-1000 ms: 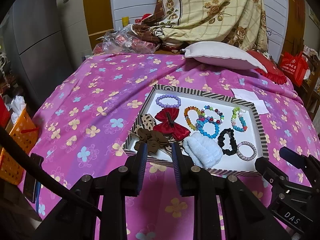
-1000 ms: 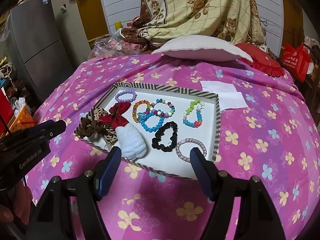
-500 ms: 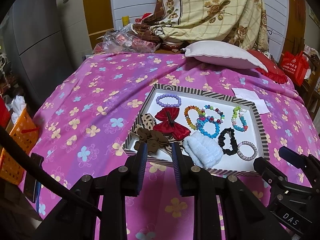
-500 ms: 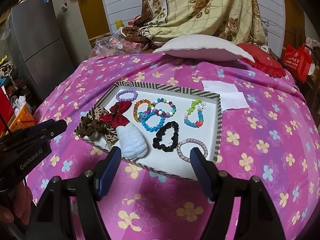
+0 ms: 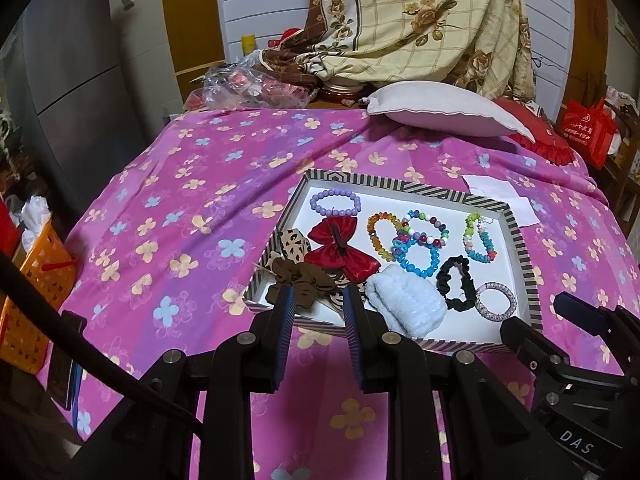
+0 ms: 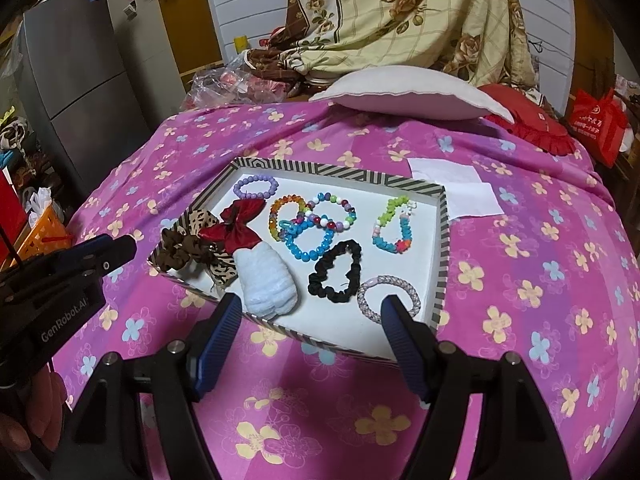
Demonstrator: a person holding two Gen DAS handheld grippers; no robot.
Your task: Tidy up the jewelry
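A striped tray (image 5: 524, 264) (image 6: 442, 240) lies on the pink flowered bedspread. It holds several bead bracelets, a purple bracelet (image 5: 335, 202) (image 6: 255, 185), a red bow (image 5: 340, 248) (image 6: 236, 226), a brown scrunchie (image 5: 298, 278) (image 6: 182, 250), a pale blue fluffy scrunchie (image 5: 408, 306) (image 6: 267, 280), a black scrunchie (image 5: 456, 280) (image 6: 335, 270) and a silver hair tie (image 5: 495, 302) (image 6: 388, 298). My left gripper (image 5: 318, 306) is partly open and empty, just before the tray's near left edge. My right gripper (image 6: 311, 314) is wide open and empty at the tray's near edge.
A white pillow (image 5: 444, 110) and a red cushion (image 5: 536, 132) lie at the far end of the bed. White paper (image 6: 460, 188) lies right of the tray. An orange basket (image 5: 28, 300) and a grey fridge (image 5: 68, 80) stand at the left.
Both grippers have crept slightly towards the tray. Nothing in the tray has moved.
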